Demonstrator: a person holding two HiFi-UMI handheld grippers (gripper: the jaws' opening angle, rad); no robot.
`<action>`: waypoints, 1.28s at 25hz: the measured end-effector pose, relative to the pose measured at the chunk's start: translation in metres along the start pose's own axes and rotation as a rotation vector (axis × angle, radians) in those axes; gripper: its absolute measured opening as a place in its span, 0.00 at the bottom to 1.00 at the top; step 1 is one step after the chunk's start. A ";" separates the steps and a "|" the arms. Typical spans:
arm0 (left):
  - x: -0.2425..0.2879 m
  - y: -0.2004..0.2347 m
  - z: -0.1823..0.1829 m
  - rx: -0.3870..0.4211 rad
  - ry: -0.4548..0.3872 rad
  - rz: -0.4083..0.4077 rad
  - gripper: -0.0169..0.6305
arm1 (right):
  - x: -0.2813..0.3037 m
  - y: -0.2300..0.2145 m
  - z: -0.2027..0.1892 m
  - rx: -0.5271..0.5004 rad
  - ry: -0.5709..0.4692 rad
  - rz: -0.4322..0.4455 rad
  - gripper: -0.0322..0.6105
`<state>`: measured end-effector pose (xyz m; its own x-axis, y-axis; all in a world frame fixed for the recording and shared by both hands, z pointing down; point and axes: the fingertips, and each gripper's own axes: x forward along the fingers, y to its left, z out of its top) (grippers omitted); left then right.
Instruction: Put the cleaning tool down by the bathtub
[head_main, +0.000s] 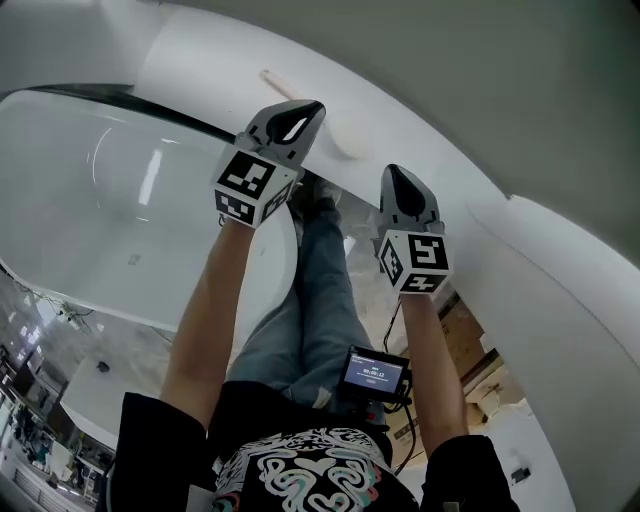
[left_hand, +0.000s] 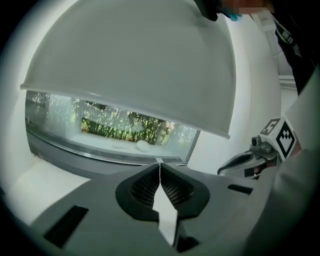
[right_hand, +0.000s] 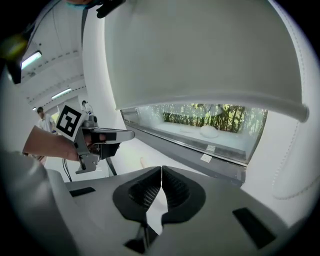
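Left tongs (head_main: 298, 118) pressed together, nothing between. Right tongs (head_main: 402, 188) likewise closed tight, empty. Pads (left_hand: 145, 187) dark, ribbed.

Cleaning tool (head_main: 345, 138) lies free on bathtub ledge (head_main: 200, 55), just beyond tips of left tongs. Put-down looks done.

Good finish: draw both tongs straight back, no nudging handle toward curved edge.

Tool: thin pale stick handle, rounded soft-looking pad.

Tub: glossy white, smooth, broad curving rim.

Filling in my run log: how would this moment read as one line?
left gripper shut, empty | right gripper shut, empty | cleaning tool lying free on bathtub rim | task: tool down
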<state>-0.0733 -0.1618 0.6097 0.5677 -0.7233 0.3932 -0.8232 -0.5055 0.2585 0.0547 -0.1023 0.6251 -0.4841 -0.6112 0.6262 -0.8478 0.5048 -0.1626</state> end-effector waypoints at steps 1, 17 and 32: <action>-0.007 -0.004 0.003 0.013 0.002 -0.003 0.06 | -0.006 0.003 0.005 -0.004 -0.001 -0.007 0.09; -0.109 -0.054 0.100 0.264 -0.040 0.072 0.06 | -0.116 0.022 0.091 0.036 -0.156 -0.122 0.09; -0.177 -0.092 0.206 0.350 -0.156 0.160 0.05 | -0.212 0.047 0.161 0.046 -0.307 -0.184 0.09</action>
<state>-0.0955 -0.0848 0.3343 0.4503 -0.8545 0.2591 -0.8624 -0.4913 -0.1216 0.0823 -0.0472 0.3621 -0.3586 -0.8477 0.3909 -0.9324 0.3453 -0.1066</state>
